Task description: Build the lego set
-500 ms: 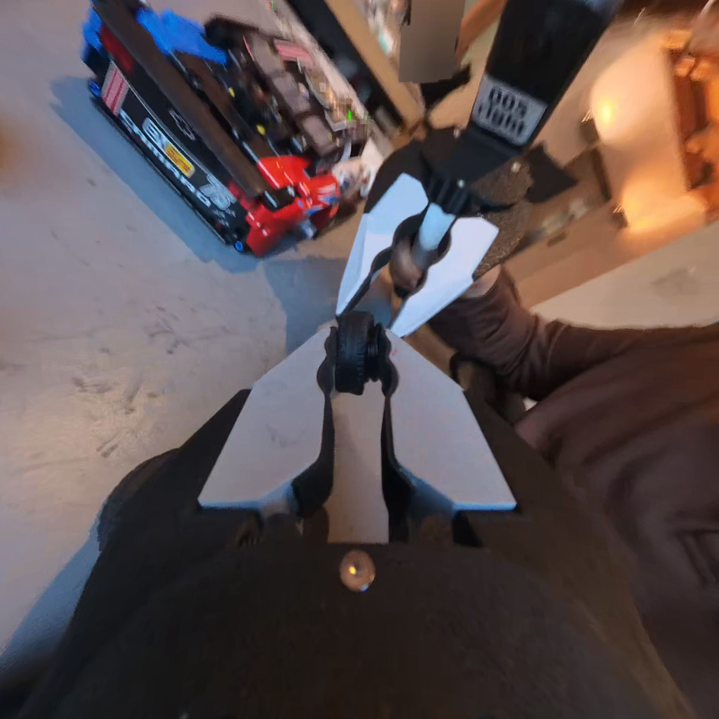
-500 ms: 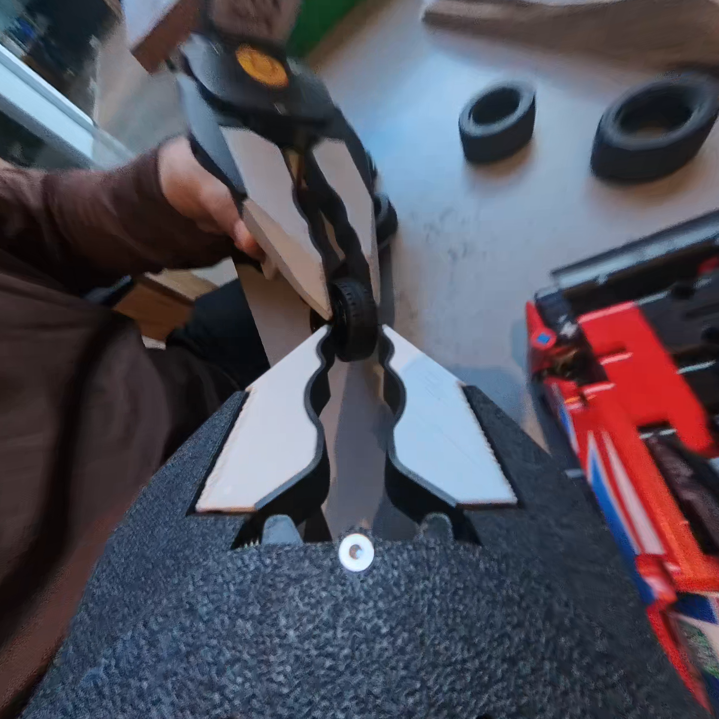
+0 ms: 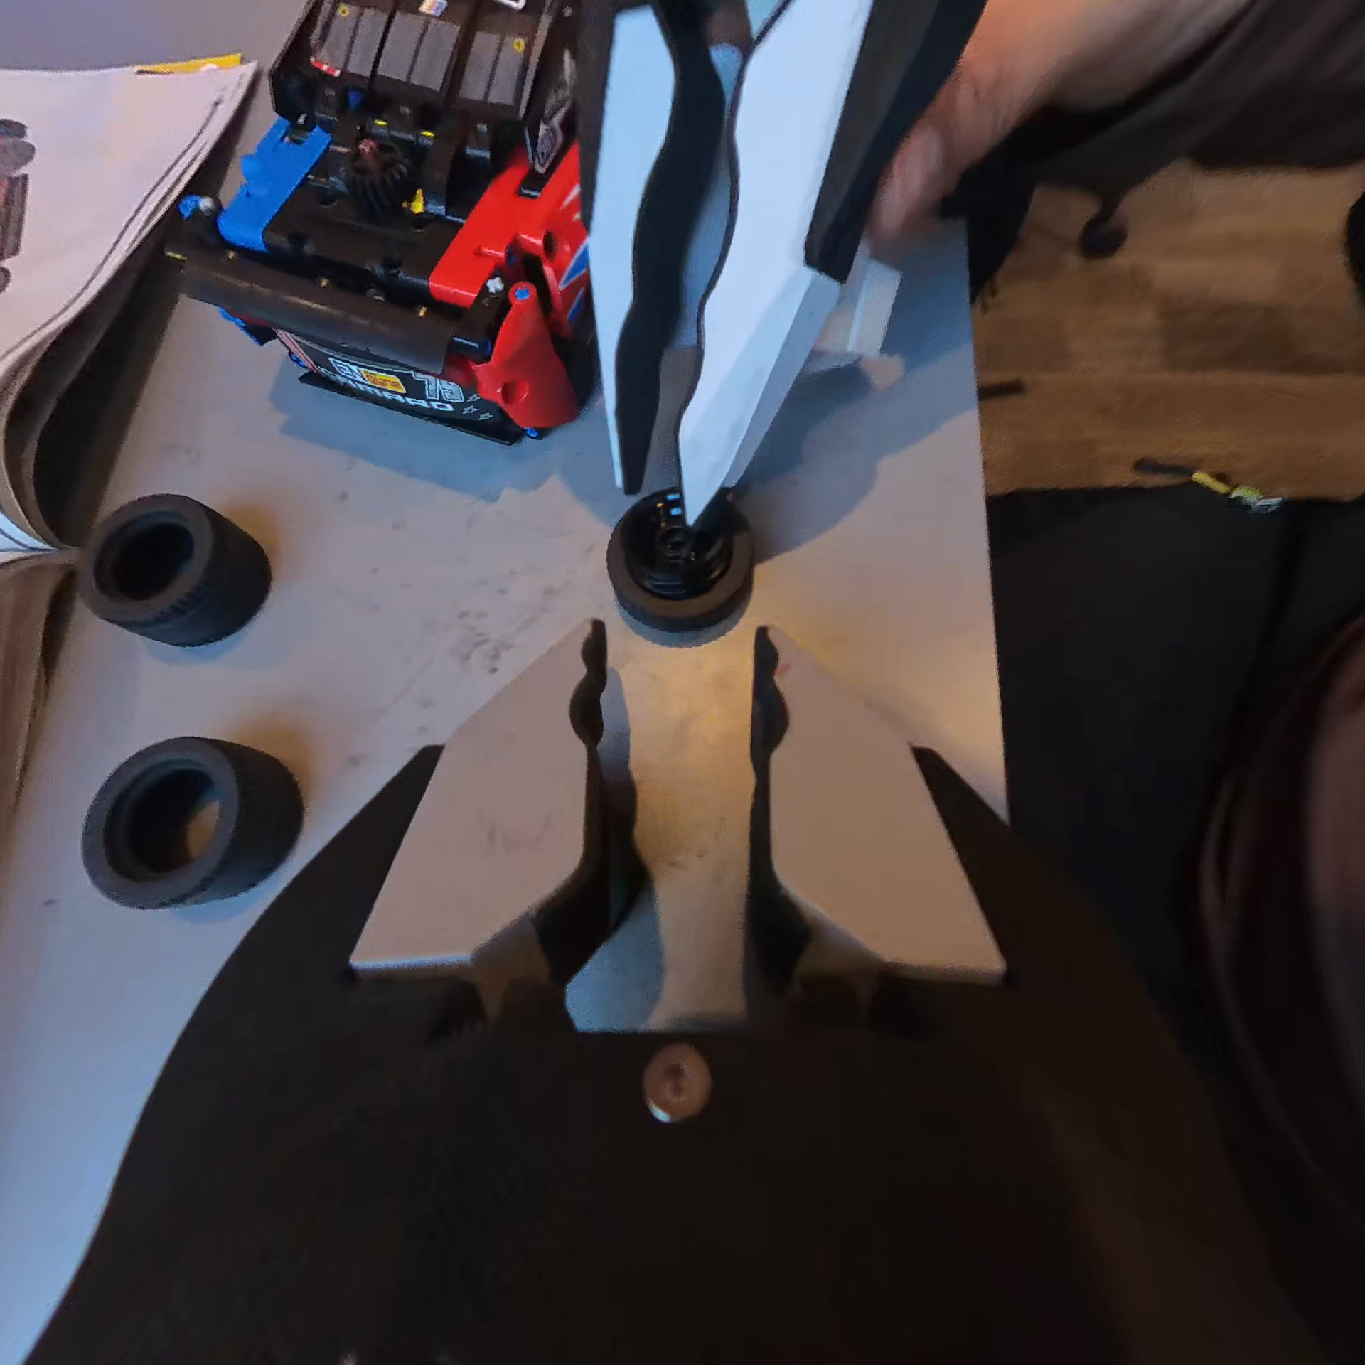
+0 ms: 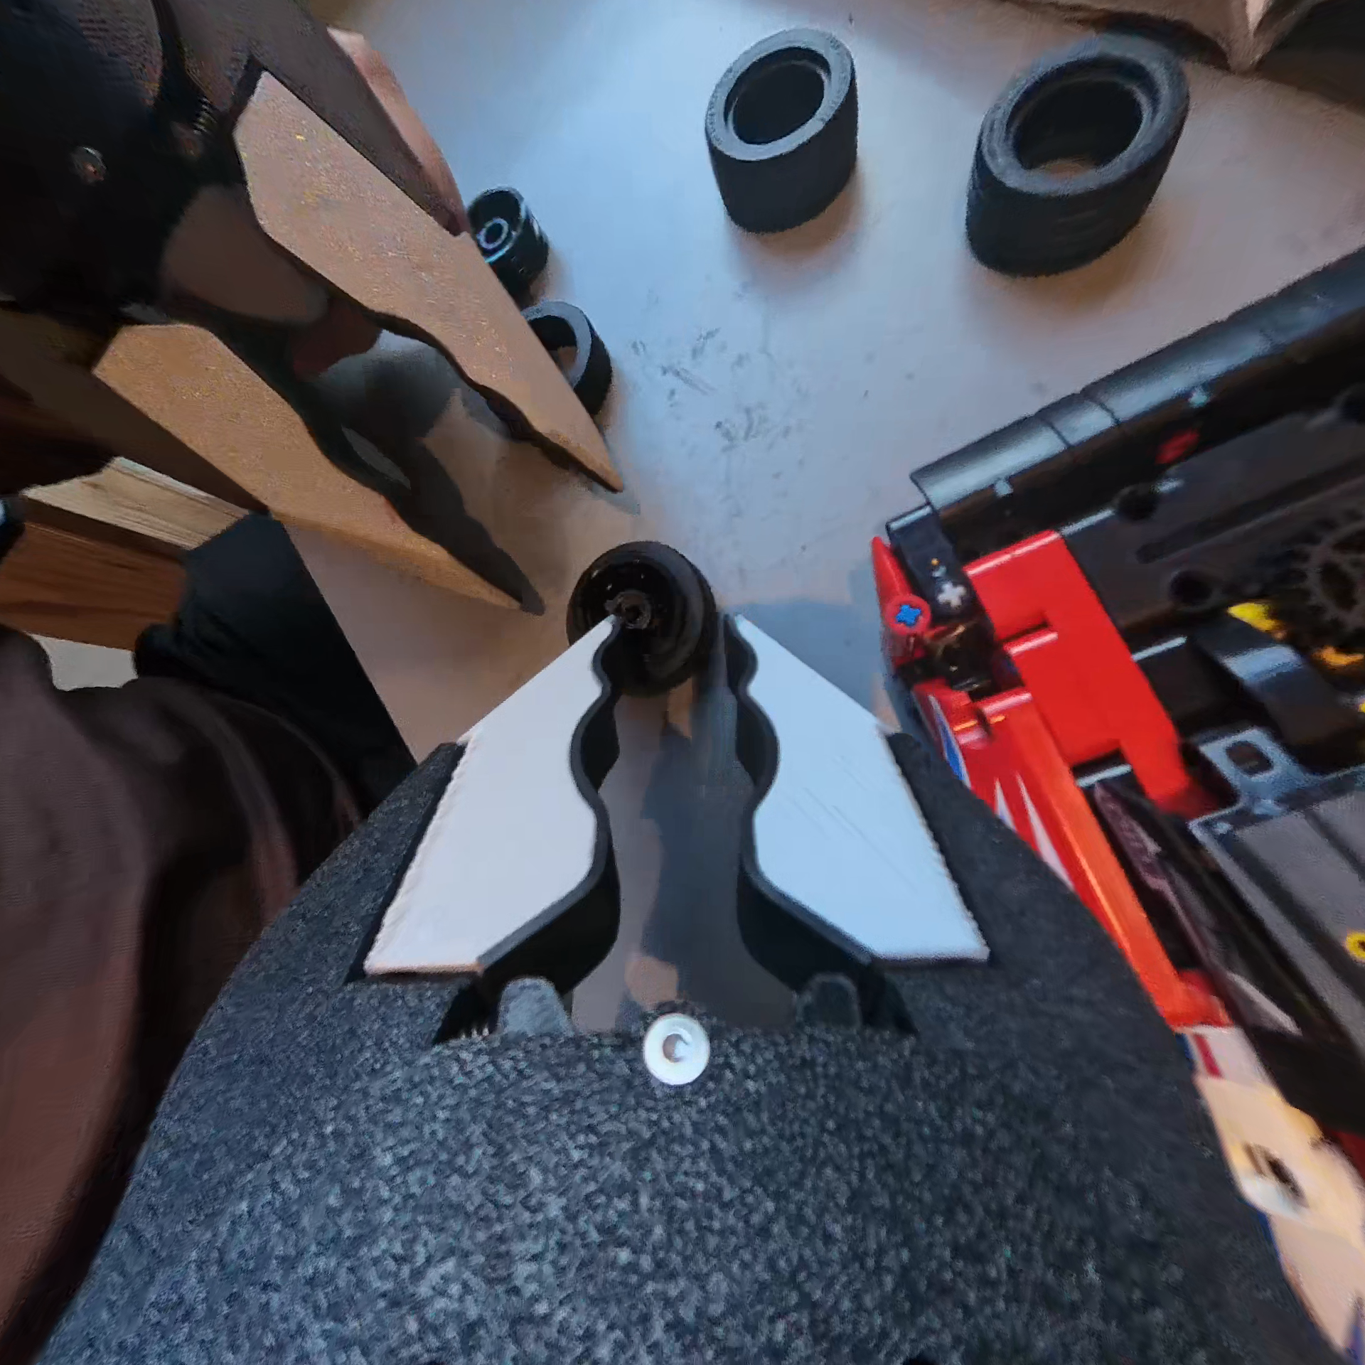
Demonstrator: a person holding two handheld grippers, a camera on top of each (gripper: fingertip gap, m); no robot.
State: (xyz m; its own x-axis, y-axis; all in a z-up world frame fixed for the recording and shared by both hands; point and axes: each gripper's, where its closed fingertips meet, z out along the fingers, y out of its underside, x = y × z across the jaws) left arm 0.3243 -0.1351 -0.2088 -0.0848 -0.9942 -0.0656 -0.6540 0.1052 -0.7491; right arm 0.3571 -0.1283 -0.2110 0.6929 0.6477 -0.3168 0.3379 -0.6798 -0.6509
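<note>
A small black wheel sits at the grey table, near its right edge. My right gripper is shut on it, one finger in the hub and the other outside the rim. In the left wrist view it comes down from above. My left gripper is open and empty just short of the wheel, and it also shows in the right wrist view. The part-built red, black and blue lego car stands beyond the wheel, and to its right in the right wrist view.
Two large black tyres lie at the left, also in the right wrist view. Two more small black wheels lie behind the left gripper. An instruction booklet is far left. The table edge is close. Left tips to right tips: about 4 cm.
My left gripper was shut on the small wheel; it has opened and drawn back. The right gripper now holds the wheel, down at the table. Both views have swung toward the tabletop.
</note>
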